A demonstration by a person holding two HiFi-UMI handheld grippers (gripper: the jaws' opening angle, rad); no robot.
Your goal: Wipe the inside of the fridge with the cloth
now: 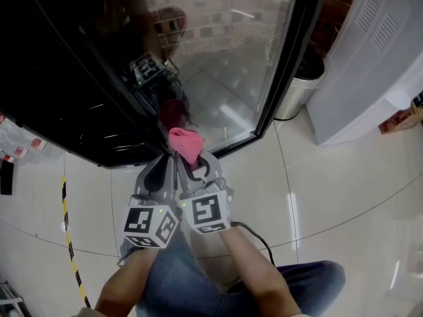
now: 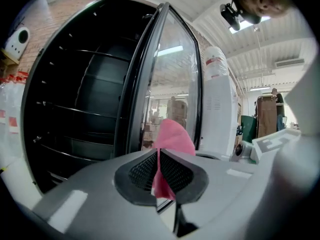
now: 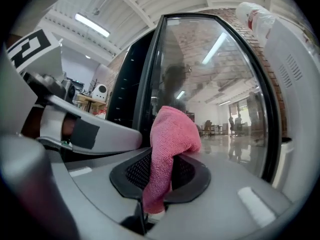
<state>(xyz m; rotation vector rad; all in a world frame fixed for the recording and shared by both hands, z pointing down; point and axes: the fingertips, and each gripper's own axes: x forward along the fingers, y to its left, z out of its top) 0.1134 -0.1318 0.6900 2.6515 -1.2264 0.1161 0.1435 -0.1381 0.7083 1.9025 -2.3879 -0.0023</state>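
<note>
**Figure. Both grippers on one cloth, before the open glass door.**

- **Nearest the camera:** the person's legs [image 1: 198,282] in blue denim, seen from above on a glossy pale floor [image 1: 330,197].
- **Marker cubes:** just ahead of the legs, the two cubes sit side by side and almost touch. One belongs to the left gripper [image 1: 170,158] and one to the right gripper [image 1: 197,160].
- **Left gripper:** its own view shows the left gripper [image 2: 161,171] with its jaws closed on a thin fold of the pink cloth [image 2: 174,136].
- **Right gripper:** its own view shows the right gripper [image 3: 157,176] clamped on a thicker bunch of the same cloth [image 3: 172,129], which droops over one jaw.
- **Cloth and door:** the cloth [image 1: 185,142] stands up from the paired tips, close before the lower edge of the glass door [image 1: 231,58]. Whether it touches the glass cannot be judged. The grippers are reflected in the pane.
- **Fridge:** left of the door is the dark interior of the fridge [image 1: 59,71], with wire shelves [image 2: 85,99].
- **Tape:** black-and-yellow striped tape [image 1: 66,236] runs along the floor on the fridge side of the door.
- **Beyond the door:** at its right edge stands a pale round bin [image 1: 297,88]. Just beside the bin is a white cabinet [image 1: 370,58].
</note>
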